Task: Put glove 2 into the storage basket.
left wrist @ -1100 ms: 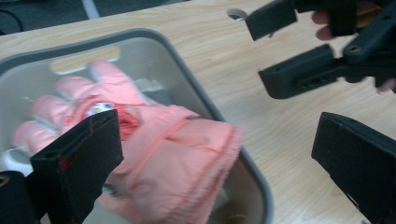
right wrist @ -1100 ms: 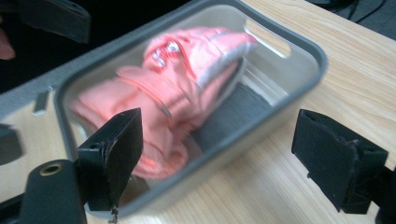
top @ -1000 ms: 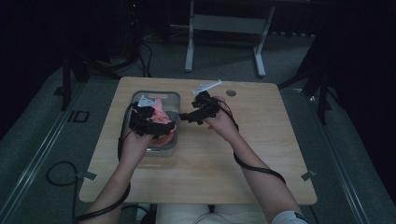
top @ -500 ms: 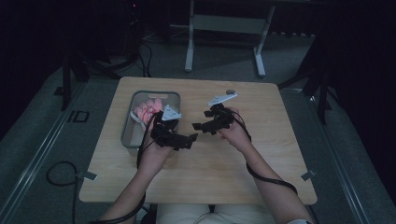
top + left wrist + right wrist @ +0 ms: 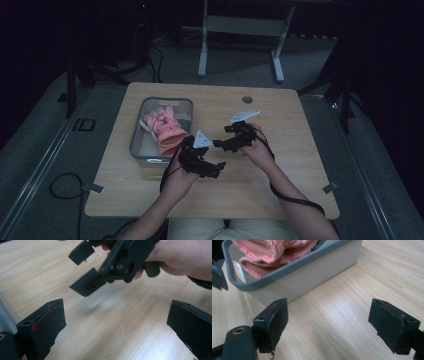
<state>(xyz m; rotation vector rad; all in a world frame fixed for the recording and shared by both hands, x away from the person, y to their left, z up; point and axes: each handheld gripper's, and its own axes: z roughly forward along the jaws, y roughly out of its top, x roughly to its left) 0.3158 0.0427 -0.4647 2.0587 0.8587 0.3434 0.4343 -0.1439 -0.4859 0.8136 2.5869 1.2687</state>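
A pink knitted glove (image 5: 163, 131) lies in a clear bin with a grey rim (image 5: 165, 99) at the table's left. Its cuff hangs over the bin's near right edge. My left gripper (image 5: 216, 168) hovers over the table just right of the bin, open and empty. My right gripper (image 5: 220, 145) is a little farther back, pointing left toward the bin, open with nothing in it. In the left gripper view the left gripper (image 5: 116, 325) frames bare wood, with the right gripper (image 5: 85, 271) above. The right gripper (image 5: 329, 320) faces the bin's wall (image 5: 312, 277) and the glove (image 5: 274, 255).
The wooden table (image 5: 300, 150) has a round cable hole (image 5: 247, 99) at the back. A white desk frame (image 5: 240, 30) stands on the floor behind it. Cables trail from both grippers toward the front edge.
Both grippers have pulled back from the bin, down and to the right, to the table's middle. The glove they were at stays in the bin.
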